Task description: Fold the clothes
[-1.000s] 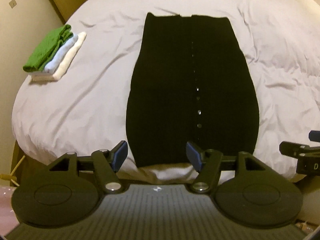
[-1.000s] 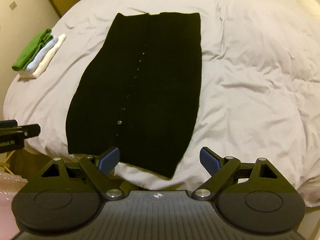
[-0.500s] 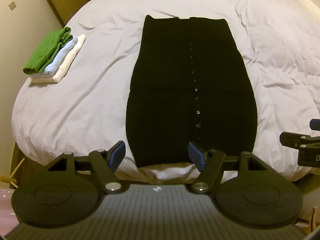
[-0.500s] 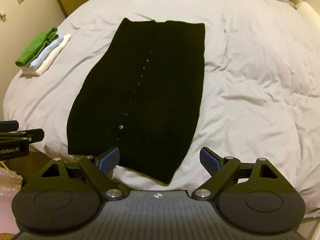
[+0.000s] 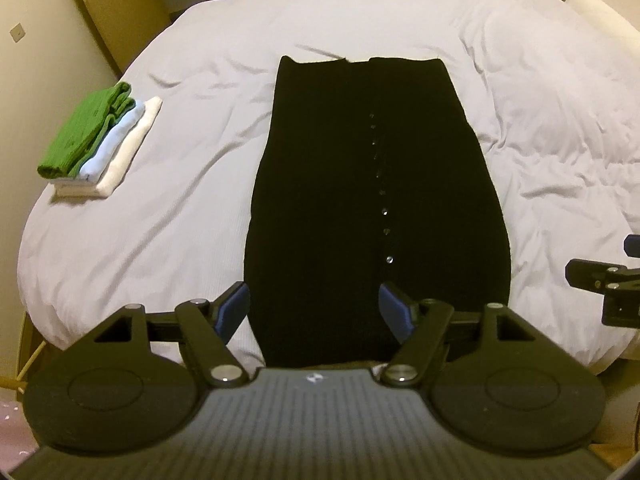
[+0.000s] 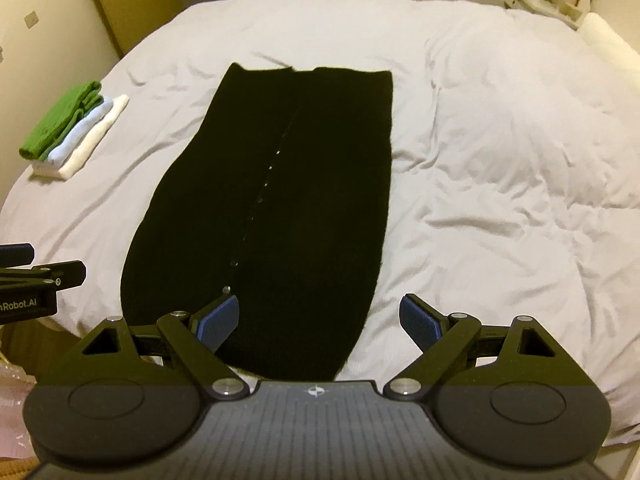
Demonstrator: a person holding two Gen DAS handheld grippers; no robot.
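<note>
A long black knitted garment with a row of small buttons lies flat and lengthwise on the pale bed cover. My left gripper hovers open over its near hem, with the left edge and button line showing between the fingers. The same black garment fills the right wrist view. My right gripper hangs open above its near right corner. Neither gripper's pads touch the cloth. Each gripper shows at the edge of the other's view: the right gripper, the left gripper.
A stack of folded clothes, green on top of light blue and white, sits at the bed's left edge. A wooden door stands at the far left, and a pillow lies at the far right. The cover right of the garment is rumpled.
Both views have tipped up a little, so more of the far wall shows and the garment's near hem sits lower between the fingers. The garment has not moved.
</note>
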